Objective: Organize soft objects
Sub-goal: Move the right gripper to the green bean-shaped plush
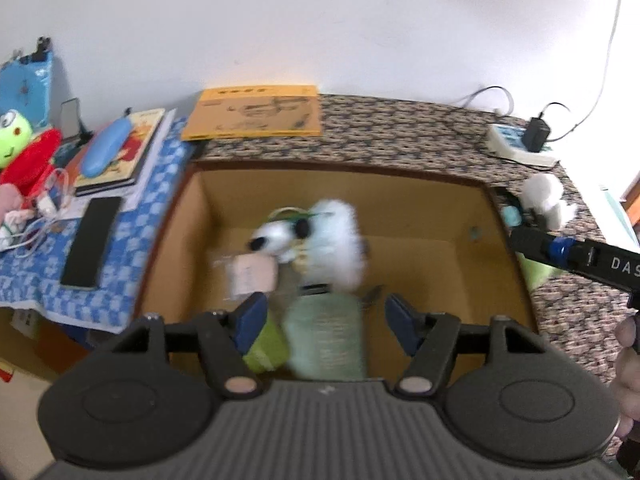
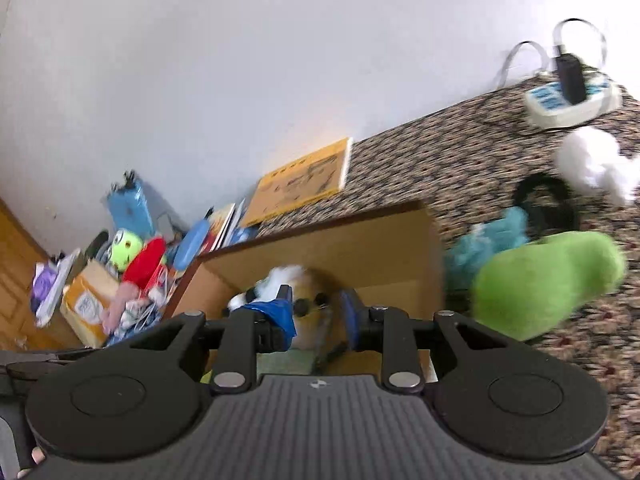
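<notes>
An open cardboard box (image 1: pixel 496 248) sits on the patterned cloth and holds several soft things: a white dog plush with black ears (image 1: pixel 280 236), a fluffy white toy (image 1: pixel 340 240), a pink item (image 1: pixel 252 276) and pale green knitwear (image 1: pixel 324 336). My left gripper (image 1: pixel 322 316) is open above the box, with nothing between its fingers. My right gripper (image 2: pixel 314 308) is shut on a tan and white plush (image 2: pixel 308 284) at the box's rim (image 2: pixel 320 220). A green plush (image 2: pixel 548 276), a teal soft item (image 2: pixel 492 236) and a white fluffy toy (image 2: pixel 592 160) lie on the cloth to the right.
An orange booklet (image 1: pixel 256 112) lies behind the box. Books, a blue case (image 1: pixel 104 148), a dark phone (image 1: pixel 92 248), cables and a frog plush (image 1: pixel 16 136) crowd the blue checked cloth at left. A power strip with charger (image 1: pixel 524 140) sits at the back right.
</notes>
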`<move>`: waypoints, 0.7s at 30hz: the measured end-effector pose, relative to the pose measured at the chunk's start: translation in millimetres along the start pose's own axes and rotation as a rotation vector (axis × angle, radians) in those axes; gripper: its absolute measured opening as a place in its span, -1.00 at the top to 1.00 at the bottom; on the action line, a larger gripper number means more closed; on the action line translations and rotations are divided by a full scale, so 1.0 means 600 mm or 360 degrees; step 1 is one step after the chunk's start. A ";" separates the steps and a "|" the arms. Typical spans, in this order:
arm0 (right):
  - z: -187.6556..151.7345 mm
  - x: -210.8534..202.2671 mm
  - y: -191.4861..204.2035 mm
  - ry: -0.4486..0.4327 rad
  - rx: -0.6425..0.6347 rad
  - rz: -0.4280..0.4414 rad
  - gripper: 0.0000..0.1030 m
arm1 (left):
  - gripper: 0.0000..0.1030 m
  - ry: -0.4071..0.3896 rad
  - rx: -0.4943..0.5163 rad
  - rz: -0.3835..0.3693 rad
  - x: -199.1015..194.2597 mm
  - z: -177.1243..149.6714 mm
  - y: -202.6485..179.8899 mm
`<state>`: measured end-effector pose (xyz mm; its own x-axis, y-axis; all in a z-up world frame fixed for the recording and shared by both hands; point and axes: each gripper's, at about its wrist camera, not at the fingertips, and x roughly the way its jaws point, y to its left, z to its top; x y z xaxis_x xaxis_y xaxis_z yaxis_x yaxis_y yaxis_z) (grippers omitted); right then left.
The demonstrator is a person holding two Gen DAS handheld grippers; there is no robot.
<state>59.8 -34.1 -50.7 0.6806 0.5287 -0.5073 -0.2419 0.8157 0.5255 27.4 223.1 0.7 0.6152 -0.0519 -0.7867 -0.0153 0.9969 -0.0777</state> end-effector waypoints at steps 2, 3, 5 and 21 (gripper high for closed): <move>0.004 -0.018 -0.028 -0.0024 0.0033 -0.0046 0.82 | -0.33 0.0015 0.0012 -0.0054 0.003 0.002 -0.027; 0.005 -0.024 -0.042 -0.0024 0.0054 -0.0065 0.82 | -0.33 0.0018 0.0026 -0.0074 0.005 0.002 -0.041; 0.006 -0.040 -0.075 -0.0029 0.0097 -0.0104 0.81 | -0.33 0.0016 0.0073 -0.0096 0.008 0.001 -0.074; 0.098 -0.007 -0.232 0.0108 0.0059 -0.0209 0.74 | -0.33 0.0099 0.0321 -0.0346 0.036 -0.052 -0.300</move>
<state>131.3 -163.5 -81.9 0.6559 0.4337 -0.6178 -0.1274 0.8703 0.4757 18.8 40.5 -21.3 0.5371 -0.2626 -0.8016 0.2720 0.9535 -0.1302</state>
